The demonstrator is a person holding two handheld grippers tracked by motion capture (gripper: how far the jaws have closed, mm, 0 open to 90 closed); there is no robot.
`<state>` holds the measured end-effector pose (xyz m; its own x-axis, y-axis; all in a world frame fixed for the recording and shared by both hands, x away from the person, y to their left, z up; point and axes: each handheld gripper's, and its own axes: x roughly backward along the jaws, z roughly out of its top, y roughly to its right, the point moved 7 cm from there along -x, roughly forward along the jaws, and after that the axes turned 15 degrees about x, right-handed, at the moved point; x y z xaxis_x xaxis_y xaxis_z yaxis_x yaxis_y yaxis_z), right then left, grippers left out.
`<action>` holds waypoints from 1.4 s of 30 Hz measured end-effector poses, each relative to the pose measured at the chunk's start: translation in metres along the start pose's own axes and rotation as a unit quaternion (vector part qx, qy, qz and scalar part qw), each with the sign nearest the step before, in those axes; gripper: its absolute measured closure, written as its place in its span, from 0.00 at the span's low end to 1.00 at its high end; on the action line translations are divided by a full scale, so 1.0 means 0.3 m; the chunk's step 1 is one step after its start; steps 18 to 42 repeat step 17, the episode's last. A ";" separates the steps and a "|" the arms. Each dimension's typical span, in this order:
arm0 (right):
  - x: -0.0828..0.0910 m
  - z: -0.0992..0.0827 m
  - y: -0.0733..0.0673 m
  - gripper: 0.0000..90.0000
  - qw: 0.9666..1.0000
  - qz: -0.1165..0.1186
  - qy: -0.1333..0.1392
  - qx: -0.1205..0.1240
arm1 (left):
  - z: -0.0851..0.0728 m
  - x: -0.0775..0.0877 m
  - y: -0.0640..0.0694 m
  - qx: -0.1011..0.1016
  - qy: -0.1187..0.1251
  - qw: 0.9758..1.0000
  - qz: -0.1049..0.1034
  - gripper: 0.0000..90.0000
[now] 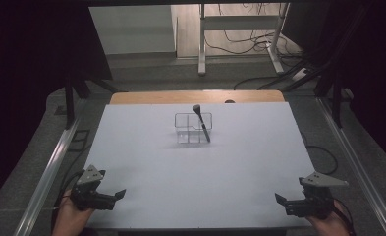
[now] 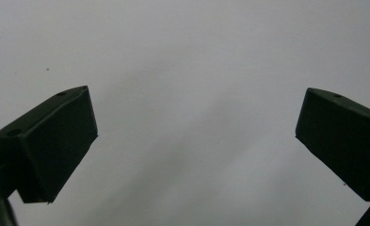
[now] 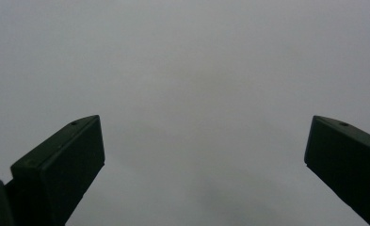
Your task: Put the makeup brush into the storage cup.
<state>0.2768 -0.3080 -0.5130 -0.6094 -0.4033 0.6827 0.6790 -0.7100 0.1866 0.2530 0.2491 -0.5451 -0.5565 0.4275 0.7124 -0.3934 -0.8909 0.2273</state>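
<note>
both grippers parked at near edge, nothing held.
your left gripper (image 1: 116, 195) and right gripper (image 1: 281, 200) sit wide open; brush (image 1: 201, 122) leans in clear tray (image 1: 182, 118) mid-table, well apart, free to reach.

Both grippers (image 1: 118, 195) (image 1: 279, 199) apparently wide apart

light: dim room, dark at both sides; brightest on the floor beyond the tabletop (image 1: 146, 162) | shadows: soft, faint smudges on the pale sheet in both gripper views | focus: high view slightly soft and grainy; close-up claw edges blurred | glare: no hard hotspots
</note>
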 end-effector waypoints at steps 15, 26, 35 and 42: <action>0.013 -0.052 0.020 0.00 1.000 -0.002 -0.019 -0.013 | -0.051 0.038 -0.070 0.029 -0.002 0.999 0.018 0.00; 0.010 -0.051 0.019 0.00 1.000 -0.002 -0.020 -0.012 | -0.052 0.040 -0.072 0.032 0.000 0.999 0.017 0.00; 0.010 -0.051 0.019 0.00 1.000 -0.002 -0.020 -0.012 | -0.052 0.040 -0.072 0.032 0.000 0.999 0.017 0.00; 0.010 -0.051 0.019 0.00 1.000 -0.002 -0.020 -0.012 | -0.052 0.040 -0.072 0.032 0.000 0.999 0.017 0.00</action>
